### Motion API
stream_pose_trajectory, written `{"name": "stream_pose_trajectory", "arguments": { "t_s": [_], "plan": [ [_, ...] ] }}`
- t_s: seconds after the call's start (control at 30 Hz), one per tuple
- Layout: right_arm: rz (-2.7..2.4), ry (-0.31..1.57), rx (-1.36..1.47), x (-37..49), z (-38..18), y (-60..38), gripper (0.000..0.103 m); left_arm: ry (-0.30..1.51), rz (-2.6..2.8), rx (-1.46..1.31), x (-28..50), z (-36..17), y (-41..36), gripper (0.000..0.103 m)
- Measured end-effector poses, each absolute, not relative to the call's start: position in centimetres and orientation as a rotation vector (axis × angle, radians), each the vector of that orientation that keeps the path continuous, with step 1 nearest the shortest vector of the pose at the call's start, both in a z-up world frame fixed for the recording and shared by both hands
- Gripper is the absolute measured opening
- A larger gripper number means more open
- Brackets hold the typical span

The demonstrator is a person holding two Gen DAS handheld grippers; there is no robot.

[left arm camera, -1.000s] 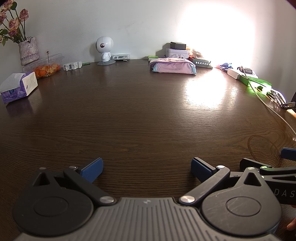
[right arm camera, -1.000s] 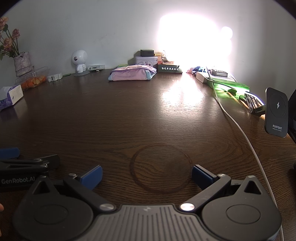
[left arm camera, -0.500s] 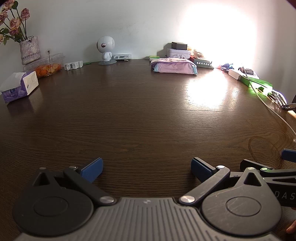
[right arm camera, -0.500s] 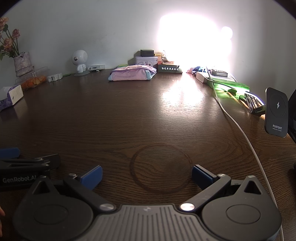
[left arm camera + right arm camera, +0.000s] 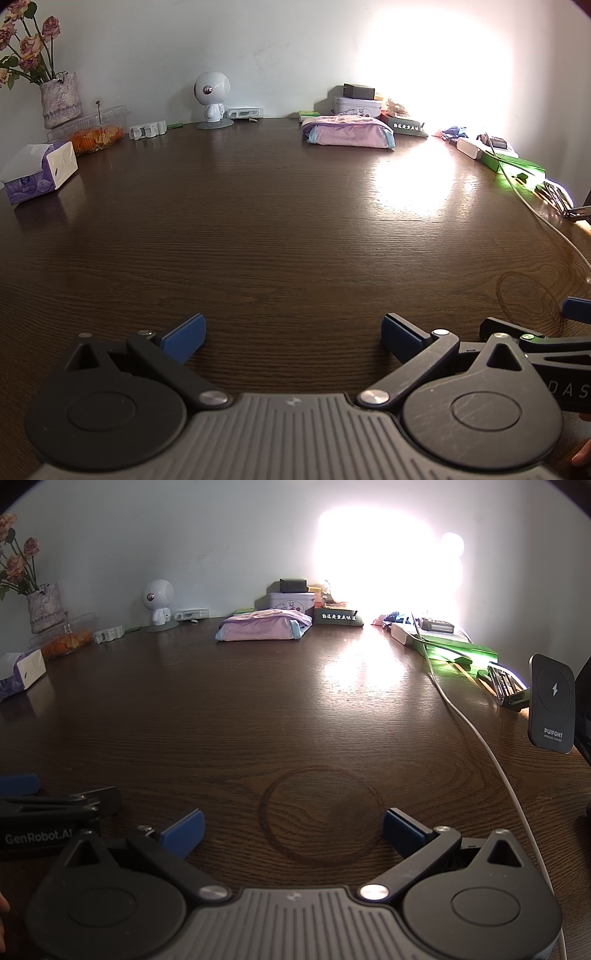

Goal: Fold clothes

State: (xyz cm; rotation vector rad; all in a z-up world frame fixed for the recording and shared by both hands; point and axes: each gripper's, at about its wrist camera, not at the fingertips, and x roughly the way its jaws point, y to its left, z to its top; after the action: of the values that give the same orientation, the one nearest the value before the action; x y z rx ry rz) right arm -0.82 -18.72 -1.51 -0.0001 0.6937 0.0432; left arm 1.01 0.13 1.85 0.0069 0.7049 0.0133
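Left gripper: we see our left gripper (image 5: 291, 334) low over the dark wooden table (image 5: 280, 229), its blue-padded fingers (image 5: 184, 332) spread wide with only bare wood between them.
Right gripper: our right gripper (image 5: 291, 825) sits just beside the left one, its tongs equally wide and holding nothing; a faint ring mark (image 5: 319, 814) in the wood lies between its fingers.
Clothes: we find the folded pink clothes (image 5: 347, 134) with a pale blue edge at the far side of the table, near the wall and well apart from both grippers.
Behind the clothes: a pale tin (image 5: 291, 602) with a dark box on top, and a dark sign with white lettering (image 5: 338, 617) just to its right.
Far left: a tissue box (image 5: 38, 173), a clear tray of orange fruit (image 5: 96, 134), and a vase of dried roses (image 5: 61, 98).
Back wall: a small white robot figure (image 5: 212, 98) stands near the table's far edge.
Right side: a white cable (image 5: 476, 734) runs along the table past a green box (image 5: 458, 651), and a black wireless charger (image 5: 552, 703) stands upright at the edge.
Light: a strong glare whitens the wall and the wood below it, so we cannot make out details there.
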Motion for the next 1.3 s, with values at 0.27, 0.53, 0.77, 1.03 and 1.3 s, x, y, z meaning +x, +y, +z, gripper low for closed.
{"name": "stream_pose_trajectory", "arguments": {
  "t_s": [0.27,0.53,0.77,1.03,1.3],
  "plan": [
    [0.036,0.696,0.001,-0.7,-1.6,-18.8,0.103,0.706,0.024,0.000,1.2,1.9,0.0,0.102],
    [0.031,0.694,0.007,-0.6,-1.6,-18.6,0.103,0.724,-0.045,0.044,2.2,2.1,0.4,0.102],
    [0.139,0.691,0.055,2.9,1.4,-19.8,0.103,0.873,-0.316,-0.152,9.0,5.1,4.2,0.102],
    [0.271,0.644,0.177,19.8,5.9,-24.6,0.103,0.793,-0.373,-0.301,27.5,8.0,7.0,0.102],
    [0.319,0.780,0.117,36.8,1.9,-24.1,0.050,0.894,-0.322,-0.295,39.3,2.6,4.3,0.057]
  ]
}}
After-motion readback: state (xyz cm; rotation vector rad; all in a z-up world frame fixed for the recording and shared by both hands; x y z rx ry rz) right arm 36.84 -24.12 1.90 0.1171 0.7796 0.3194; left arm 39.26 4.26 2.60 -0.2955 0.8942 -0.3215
